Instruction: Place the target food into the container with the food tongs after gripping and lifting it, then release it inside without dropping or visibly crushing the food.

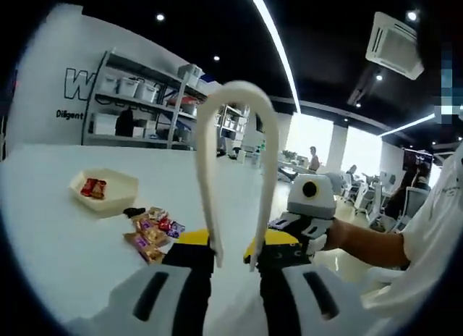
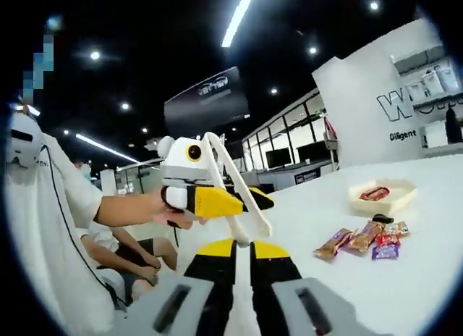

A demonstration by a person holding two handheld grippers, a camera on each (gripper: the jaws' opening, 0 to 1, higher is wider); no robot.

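Left fingers clamp tongs; right fingers closed, empty; snacks lie beyond.

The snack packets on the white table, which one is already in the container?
The red packet lying inside the cream container. All the other packets sit loose in a pile on the table beside it, outside its rim.

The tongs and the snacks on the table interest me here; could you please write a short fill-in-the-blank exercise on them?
1. The white tongs are clamped in the ___ gripper.
2. The cream tray holds a ___ wrapped snack.
3. The loose snack packets lie on the white ___.
4. The right gripper holds ___.

Missing words: left; red; table; nothing
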